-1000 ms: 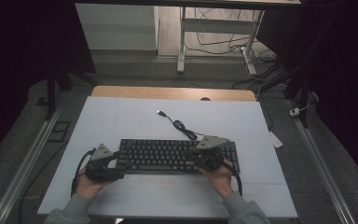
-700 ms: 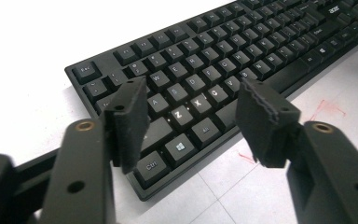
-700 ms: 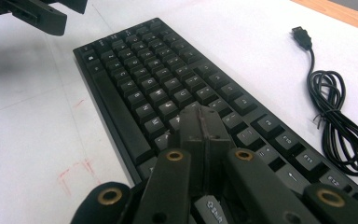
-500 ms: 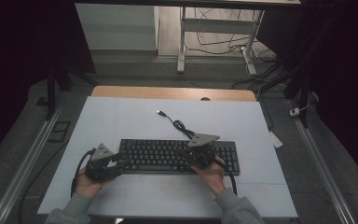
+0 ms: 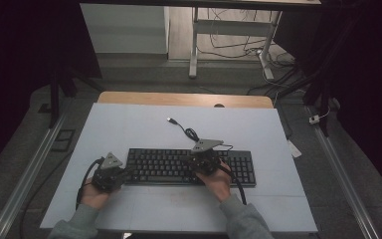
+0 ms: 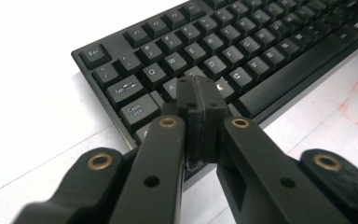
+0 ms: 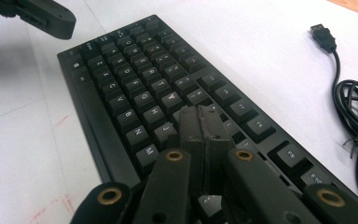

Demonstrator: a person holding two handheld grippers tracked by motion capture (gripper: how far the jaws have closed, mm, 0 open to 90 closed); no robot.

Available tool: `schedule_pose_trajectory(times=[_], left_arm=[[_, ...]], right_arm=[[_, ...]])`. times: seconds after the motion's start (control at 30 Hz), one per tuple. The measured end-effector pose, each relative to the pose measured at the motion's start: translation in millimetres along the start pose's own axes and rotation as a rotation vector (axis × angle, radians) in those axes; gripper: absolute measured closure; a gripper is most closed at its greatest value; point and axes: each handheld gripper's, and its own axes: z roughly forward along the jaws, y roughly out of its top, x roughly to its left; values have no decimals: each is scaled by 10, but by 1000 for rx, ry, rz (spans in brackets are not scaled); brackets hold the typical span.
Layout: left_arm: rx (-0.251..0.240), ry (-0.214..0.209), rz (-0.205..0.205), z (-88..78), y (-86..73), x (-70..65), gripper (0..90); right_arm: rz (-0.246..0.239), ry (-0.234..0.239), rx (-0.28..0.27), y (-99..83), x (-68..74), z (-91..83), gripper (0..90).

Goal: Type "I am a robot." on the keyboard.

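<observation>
A black keyboard (image 5: 169, 167) lies across the near half of the white table top (image 5: 129, 129). My left gripper (image 5: 128, 173) rests at the keyboard's left end. In the left gripper view its jaws (image 6: 198, 91) have just been closing and now stand shut over the keys near A and S on the keyboard (image 6: 261, 46), with nothing between them. My right gripper (image 5: 200, 164) sits over the keyboard's right-of-middle keys. Its shut tips (image 7: 200, 119) touch or hover just above the keys around J and K on the keyboard (image 7: 135, 79); nothing is held.
The keyboard's black cable (image 5: 191, 134) coils behind it and ends in a loose USB plug (image 5: 170, 120), the same cable (image 7: 356, 112) lying right of the keys. A wooden strip (image 5: 179, 98) edges the table's far side. Metal rails run along both sides.
My right gripper has slid left along the keyboard towards its middle. The left hand has stayed at the keyboard's left end.
</observation>
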Motion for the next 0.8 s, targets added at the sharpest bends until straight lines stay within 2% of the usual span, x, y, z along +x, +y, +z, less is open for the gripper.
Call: schedule_pose_trajectory(times=[0.33, 0.57, 0.8], left_arm=[[47, 33, -10, 135, -18, 55, 884], [58, 54, -14, 192, -32, 74, 884], [59, 55, -12, 208, -33, 83, 883]], right_arm=[[-4, -5, 18, 71, -4, 106, 894], [-6, -1, 20, 116, 1, 174, 894], [-6, 1, 26, 147, 8, 231, 894]])
